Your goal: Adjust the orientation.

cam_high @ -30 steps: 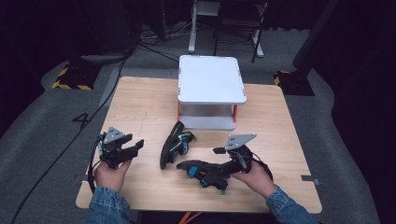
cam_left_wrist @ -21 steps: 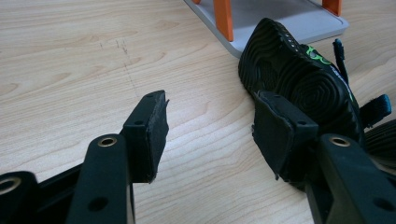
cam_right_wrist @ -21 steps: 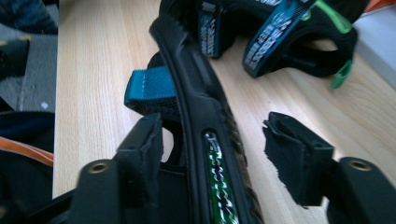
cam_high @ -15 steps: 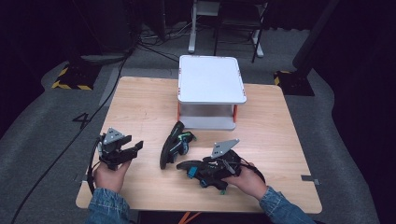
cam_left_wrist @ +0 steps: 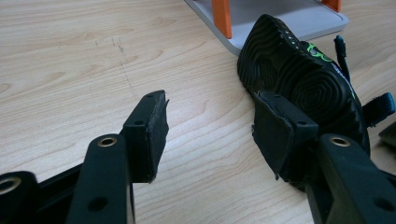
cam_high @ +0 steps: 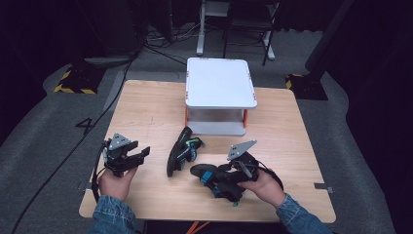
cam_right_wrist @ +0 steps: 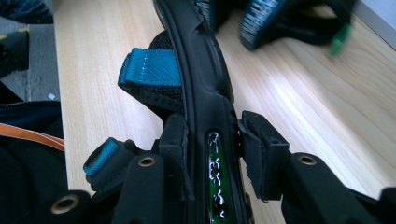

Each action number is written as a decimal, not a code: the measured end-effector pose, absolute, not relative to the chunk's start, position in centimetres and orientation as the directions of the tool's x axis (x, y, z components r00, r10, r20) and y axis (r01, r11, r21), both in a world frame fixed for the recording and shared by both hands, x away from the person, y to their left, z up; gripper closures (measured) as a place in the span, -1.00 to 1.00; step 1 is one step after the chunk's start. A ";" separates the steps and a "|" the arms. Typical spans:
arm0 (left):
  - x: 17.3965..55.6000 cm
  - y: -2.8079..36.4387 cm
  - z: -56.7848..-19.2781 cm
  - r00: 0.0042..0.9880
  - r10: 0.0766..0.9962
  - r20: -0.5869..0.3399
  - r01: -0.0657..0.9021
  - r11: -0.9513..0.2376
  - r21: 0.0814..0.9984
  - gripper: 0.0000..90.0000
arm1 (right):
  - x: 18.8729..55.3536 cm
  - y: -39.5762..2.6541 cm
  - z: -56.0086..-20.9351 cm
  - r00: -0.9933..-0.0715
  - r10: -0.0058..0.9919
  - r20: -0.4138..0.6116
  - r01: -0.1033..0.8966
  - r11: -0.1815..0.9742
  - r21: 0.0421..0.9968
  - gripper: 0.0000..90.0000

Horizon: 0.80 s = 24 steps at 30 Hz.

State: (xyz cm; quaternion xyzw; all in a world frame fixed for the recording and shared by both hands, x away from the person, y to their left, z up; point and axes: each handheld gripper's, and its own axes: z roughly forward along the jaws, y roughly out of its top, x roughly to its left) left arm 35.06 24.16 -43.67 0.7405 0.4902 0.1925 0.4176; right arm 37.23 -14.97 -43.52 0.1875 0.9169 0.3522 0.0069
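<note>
Sandals, two of them, black with blue straps and green accents, lie on the pale wooden surface (cam_high: 146, 105) in front of you. Your right tongs (cam_high: 225, 179), low and right of centre in the high view, have shifted left over the last second, from beside the near sandal (cam_high: 210, 176) to right over it. In the right gripper view those tongs (cam_right_wrist: 210, 140) now straddle that sandal's edge (cam_right_wrist: 198, 70), one pad on each side of the sole rim; they look pressed onto it, though a sliver of gap on the right pad leaves the firmness uncertain. That suggests the grasp is just made and the lift has not begun, since the sandal looks to be resting on the wood. Your left tongs (cam_high: 127, 158), at lower left of the high view, have not moved; they sit spread wide and empty (cam_left_wrist: 210, 135), pointing toward the second sandal (cam_high: 181, 148), which lies on its side with its ridged sole (cam_left_wrist: 299, 79) facing them, close to the white two-tier shelf (cam_high: 220, 83) with orange legs at upper centre. Green and white markings show in a window on the held sandal's rim (cam_right_wrist: 215, 179), but they are too blurred to read. A small green emblem sits on the second sandal's edge (cam_left_wrist: 316, 50), also unreadable.
</note>
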 end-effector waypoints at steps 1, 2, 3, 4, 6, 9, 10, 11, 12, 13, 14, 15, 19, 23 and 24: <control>35.2 24.0 -43.7 0.449 0.885 -0.124 0.566 -0.175 0.806 0.00 | 37.7 -16.0 -43.4 -0.914 0.380 0.140 0.377 0.673 0.636 0.40; 35.2 24.0 -43.7 0.449 0.885 -0.121 0.565 -0.177 0.806 0.00 | 37.7 -16.0 -43.4 -0.914 0.380 0.140 0.377 0.673 0.636 0.40; 35.3 23.9 -43.7 0.455 0.882 -0.122 0.567 -0.181 0.804 0.00 | 38.1 -16.8 -43.4 -0.902 0.403 0.158 0.406 0.662 0.630 0.40; 35.3 23.8 -43.7 0.455 0.882 -0.119 0.567 -0.184 0.803 0.00 | 38.1 -16.8 -43.4 -0.902 0.403 0.158 0.406 0.662 0.630 0.40; 35.4 23.6 -43.7 0.460 0.881 -0.113 0.564 -0.191 0.803 0.00 | 38.4 -17.4 -43.6 -0.890 0.422 0.170 0.429 0.655 0.621 0.39; 35.5 23.5 -43.7 0.463 0.879 -0.112 0.565 -0.195 0.801 0.00 | 38.7 -17.6 -43.6 -0.882 0.438 0.176 0.442 0.637 0.631 0.39; 35.5 23.4 -43.7 0.464 0.879 -0.111 0.565 -0.197 0.801 0.00 | 38.7 -17.6 -43.6 -0.882 0.438 0.176 0.442 0.637 0.631 0.39; 35.5 23.4 -43.7 0.464 0.879 -0.110 0.565 -0.198 0.801 0.00 | 38.8 -17.8 -43.5 -0.874 0.466 0.140 0.438 0.630 0.641 0.27; 35.5 23.4 -43.8 0.464 0.879 -0.109 0.565 -0.199 0.801 0.00 | 38.8 -17.8 -43.5 -0.874 0.466 0.140 0.438 0.630 0.641 0.27; 35.5 23.4 -43.8 0.463 0.879 -0.111 0.566 -0.197 0.801 0.00 | 38.9 -17.9 -43.5 -0.868 0.479 0.132 0.442 0.624 0.644 0.22; 35.5 23.4 -43.8 0.463 0.879 -0.112 0.567 -0.197 0.800 0.00 | 39.0 -18.0 -43.5 -0.862 0.490 0.131 0.449 0.615 0.648 0.16; 35.5 23.4 -43.8 0.462 0.880 -0.112 0.567 -0.196 0.800 0.00 | 39.2 -18.2 -43.6 -0.853 0.505 0.132 0.459 0.605 0.650 0.09; 35.5 23.5 -43.8 0.464 0.879 -0.108 0.568 -0.201 0.798 0.00 | 39.5 -18.4 -43.6 -0.837 0.533 0.123 0.473 0.592 0.652 0.03; 35.5 23.5 -43.8 0.466 0.878 -0.110 0.569 -0.203 0.797 0.00 | 39.8 -18.6 -43.6 -0.823 0.559 0.105 0.478 0.581 0.659 0.00; 35.5 23.5 -43.8 0.467 0.878 -0.110 0.570 -0.204 0.796 -0.01 | 39.8 -18.7 -43.5 -0.818 0.568 0.089 0.475 0.580 0.662 0.00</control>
